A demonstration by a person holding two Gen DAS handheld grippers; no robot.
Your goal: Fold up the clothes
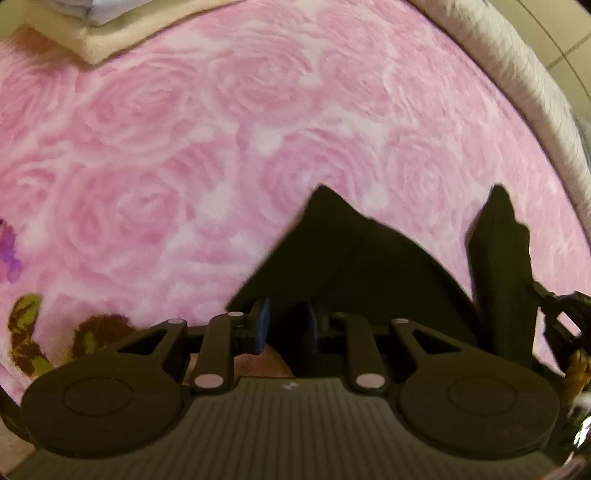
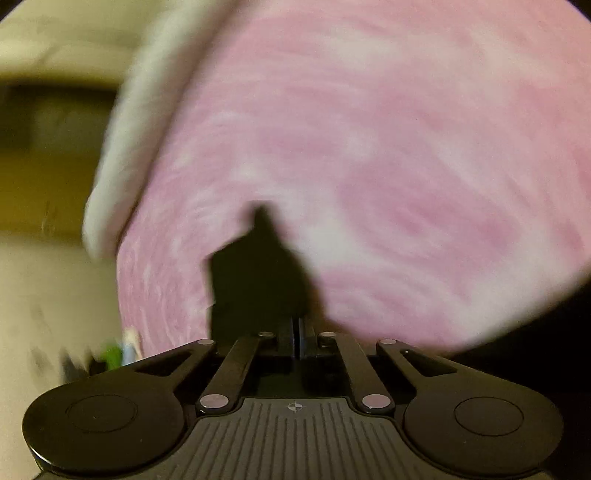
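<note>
A black garment (image 1: pixel 351 258) rises in a peaked fold straight ahead of my left gripper (image 1: pixel 286 323), over a pink rose-patterned blanket (image 1: pixel 221 129). The blue pads (image 1: pixel 263 321) are drawn in on the cloth, so the left gripper is shut on it. A second strip of the same black cloth (image 1: pixel 498 258) stands up at the right. The right wrist view is blurred by motion. There my right gripper (image 2: pixel 295 332) has its fingers pressed together, with a dark tuft of the garment (image 2: pixel 258 273) sticking out in front, above the pink blanket (image 2: pixel 369 147).
A white fluffy border (image 1: pixel 517 74) edges the blanket, with tiled floor (image 1: pixel 569 33) beyond it. Folded cream and pale blue fabric (image 1: pixel 92 33) lies at the far left. Dark hardware (image 1: pixel 561 314) shows at the right edge. Dim furniture (image 2: pixel 55 147) lies left of the bed.
</note>
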